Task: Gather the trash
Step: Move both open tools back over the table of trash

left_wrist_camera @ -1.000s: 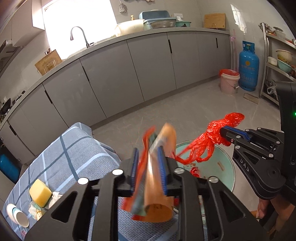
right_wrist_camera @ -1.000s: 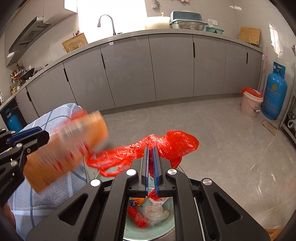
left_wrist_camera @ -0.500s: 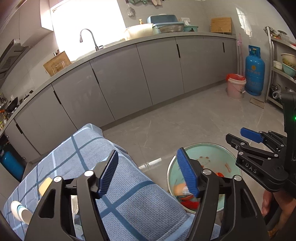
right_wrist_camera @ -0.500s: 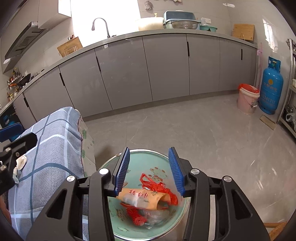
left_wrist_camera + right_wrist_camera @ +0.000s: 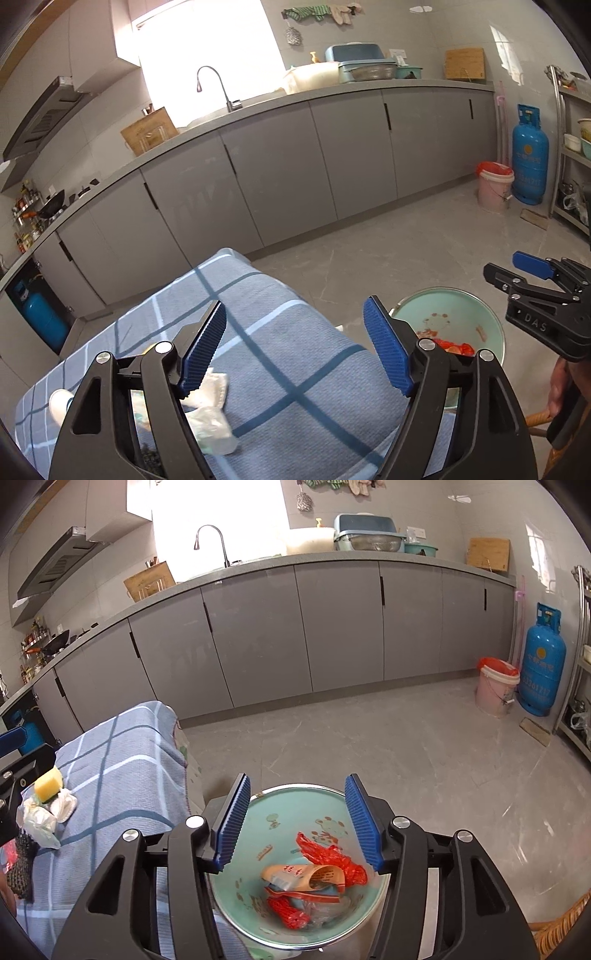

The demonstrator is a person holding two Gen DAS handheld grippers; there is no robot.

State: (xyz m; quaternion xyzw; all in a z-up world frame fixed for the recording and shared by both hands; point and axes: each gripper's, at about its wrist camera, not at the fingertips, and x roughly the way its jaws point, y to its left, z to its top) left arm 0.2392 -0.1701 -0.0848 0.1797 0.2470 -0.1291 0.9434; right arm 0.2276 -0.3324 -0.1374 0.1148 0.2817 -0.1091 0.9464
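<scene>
Kitchen, grey cabinets (image 5: 258, 635) | checked cloth (image 5: 295, 369) | basin (image 5: 280, 812) holds trash | both jaws just opened, empty

You get strong daylight from the window (image 5: 207, 62) behind the faucet (image 5: 210, 544), which blows out to pure white in both views and leaves the grey cabinets (image 5: 332, 627) evenly lit, with soft reflections on the floor tiles (image 5: 406, 746). Both pictures are sharp, without motion blur, though the fisheye bends the countertop (image 5: 332, 94) into an arc and darkens the corners into a black rim. Your shadows are faint and soft, and only the undersides of the black gripper frames at the bottom edge read as dark.
</scene>
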